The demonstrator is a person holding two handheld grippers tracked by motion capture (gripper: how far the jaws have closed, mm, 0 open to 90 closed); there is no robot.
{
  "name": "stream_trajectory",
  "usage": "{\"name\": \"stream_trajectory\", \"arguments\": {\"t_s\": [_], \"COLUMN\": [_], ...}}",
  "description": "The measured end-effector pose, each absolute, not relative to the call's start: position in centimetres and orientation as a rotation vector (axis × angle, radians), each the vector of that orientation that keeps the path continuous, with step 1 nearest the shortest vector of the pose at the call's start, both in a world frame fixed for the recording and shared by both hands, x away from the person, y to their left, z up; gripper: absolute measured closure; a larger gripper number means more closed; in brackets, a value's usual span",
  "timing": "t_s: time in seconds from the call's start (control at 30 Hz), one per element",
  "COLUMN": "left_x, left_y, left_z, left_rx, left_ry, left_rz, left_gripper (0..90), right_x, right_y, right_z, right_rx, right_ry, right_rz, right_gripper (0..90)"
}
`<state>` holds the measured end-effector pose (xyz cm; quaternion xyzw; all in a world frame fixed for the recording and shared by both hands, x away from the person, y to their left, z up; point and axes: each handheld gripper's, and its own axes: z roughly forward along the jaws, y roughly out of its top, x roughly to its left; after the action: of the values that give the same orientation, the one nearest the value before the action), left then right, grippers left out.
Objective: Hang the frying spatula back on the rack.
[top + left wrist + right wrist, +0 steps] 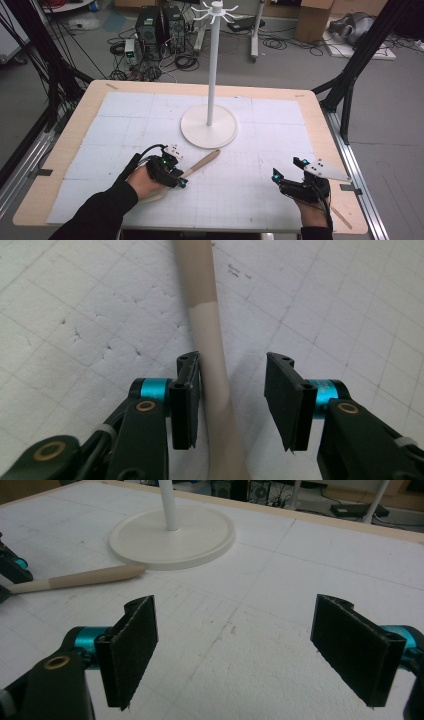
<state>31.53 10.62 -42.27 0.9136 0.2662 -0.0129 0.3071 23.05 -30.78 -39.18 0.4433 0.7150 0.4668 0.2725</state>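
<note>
Wooden spoon lies flat on the white gridded mat, near the front-left of the table. Long axis runs diagonal in the high view: handle tip points up-right toward the round base of the white stand and stops just short of its rim; the other end is under the left hand. Handle is two-tone, darker tan toward the tip, paler nearer the hand.

Left gripper sits low over the spoon's pale section. In the left gripper view the handle runs straight up between the jaws, lengthwise along the view, hard against the left pad; a clear gap remains to the right pad. Jaws partly apart, not clamped.

Right gripper is at the front-right, well apart from the spoon. Jaws wide apart over bare mat. Its view shows the spoon lying left, tip toward the stand base.
</note>
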Motion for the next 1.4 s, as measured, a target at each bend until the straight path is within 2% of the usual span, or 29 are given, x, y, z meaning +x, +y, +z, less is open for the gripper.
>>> {"name": "stream_trajectory", "arguments": {"t_s": [0.33,0.43,0.8,1.23,1.4], "left_x": [31.4,31.3,30.1,30.4,30.1], "left_y": [10.5,10.5,9.5,10.0,10.3], "left_z": [-42.3,-42.3,-42.2,-42.1,-41.4], "left_rx": [2.426,2.439,2.484,2.437,2.357], "left_ry": [0.700,0.698,0.678,0.721,0.710], "left_rz": [-0.014,0.020,0.181,0.137,0.125], "left_gripper": [66.7,71.5,74.9,77.7,77.7], "right_x": [23.1,23.1,23.2,23.1,23.1], "right_y": [-30.8,-30.8,-30.6,-30.8,-30.7], "right_z": [-39.2,-39.3,-39.3,-39.5,-39.5], "right_rx": [1.193,1.192,1.190,1.216,1.218], "right_ry": [1.930,1.932,1.942,1.930,1.933], "right_rz": [1.258,1.257,1.257,1.303,1.302], "right_gripper": [17.8,17.8,17.8,18.0,18.0]}}
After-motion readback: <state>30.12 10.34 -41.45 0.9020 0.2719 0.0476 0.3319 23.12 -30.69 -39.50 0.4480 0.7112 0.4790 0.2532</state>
